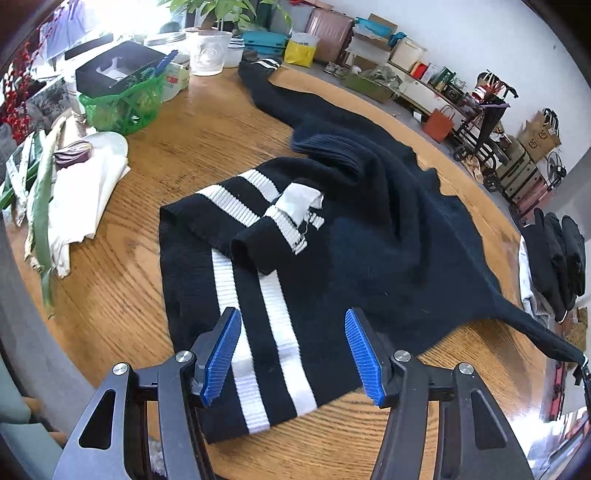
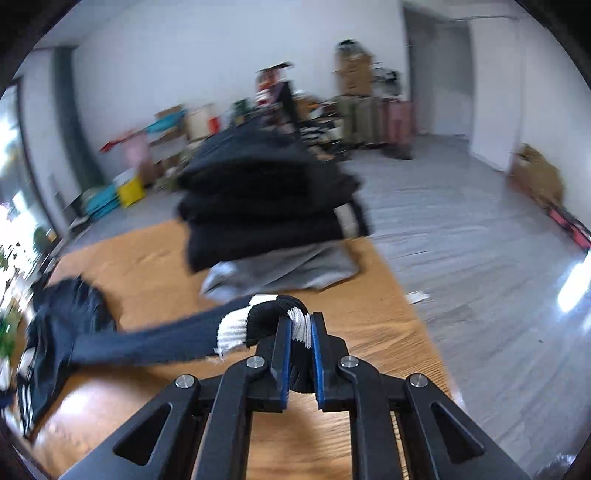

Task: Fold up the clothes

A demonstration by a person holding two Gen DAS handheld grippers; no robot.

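The left gripper hung over the table with its blue pads well apart and nothing between them; the striped hem of the black sweater lay just below. One sleeve, its cuff banded white, was folded across the sweater's body, and a white tag showed beside it, its print too small to read. The other sleeve ran off to the right, stretched taut toward the table's edge.

The right gripper was clamped tight on that sleeve's striped cuff, held above the wood. Beyond it stood a pile of folded dark clothes on a grey garment.

Farther along the table sat a green basket, a glass jar and a potted plant. Across the floor, cartons by the wall bore marks that might read "SF", though they were hard to make out.
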